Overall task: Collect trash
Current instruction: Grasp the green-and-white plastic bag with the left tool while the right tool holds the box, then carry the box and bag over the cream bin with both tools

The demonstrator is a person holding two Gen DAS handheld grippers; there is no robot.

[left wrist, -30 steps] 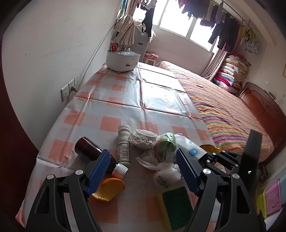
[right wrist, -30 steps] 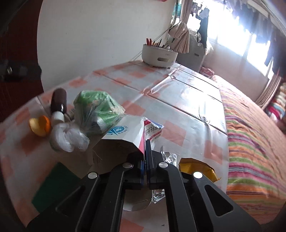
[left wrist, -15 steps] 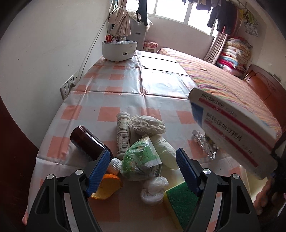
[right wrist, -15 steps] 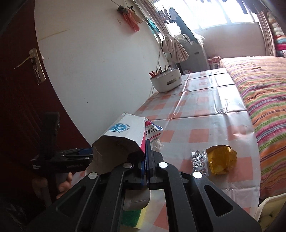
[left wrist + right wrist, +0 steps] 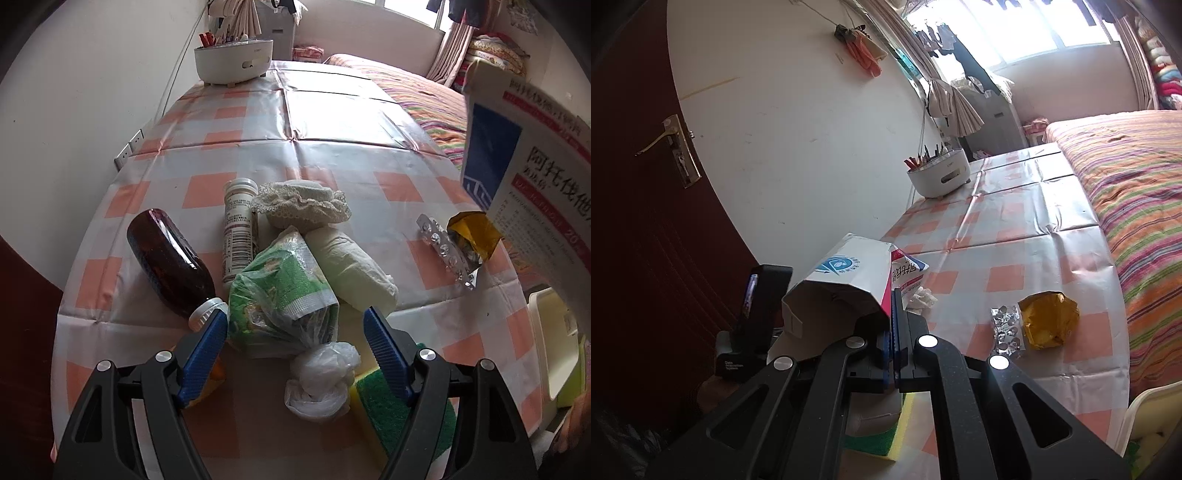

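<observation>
The right gripper (image 5: 893, 314) has its jaws clenched on the flap of one white medicine carton (image 5: 846, 282), lifted clear of the table; in the left wrist view that carton (image 5: 532, 177) hangs at 2 o'clock. The left gripper (image 5: 295, 349) stands released, its blue pads straddling, without touching, one green packet in a clear plastic bag (image 5: 282, 295), whose knotted end lies at 6 o'clock of it. Around that packet lie one brown bottle (image 5: 168, 260) at 9 o'clock, one white pill tube (image 5: 238, 225) at 11 o'clock, one lace-edged cloth bundle (image 5: 303, 203) at 12 o'clock and one pale wrapped roll (image 5: 349, 266) at 2 o'clock. One green and yellow sponge (image 5: 399, 410) sits under the right-hand finger, and an orange object shows under the left-hand one, mostly hidden. At 3 o'clock lie one silver blister strip (image 5: 443, 251) and one crumpled yellow wrapper (image 5: 472, 236), touching. All rest on a table under an orange-checked plastic cloth (image 5: 332, 122), set between a white wall and a striped bed (image 5: 1137, 192). At the far end stands one white holder (image 5: 234, 61) filled with sticks or pens. A pale bin (image 5: 554, 343) sits below the table's right edge; its contents cannot be told.
</observation>
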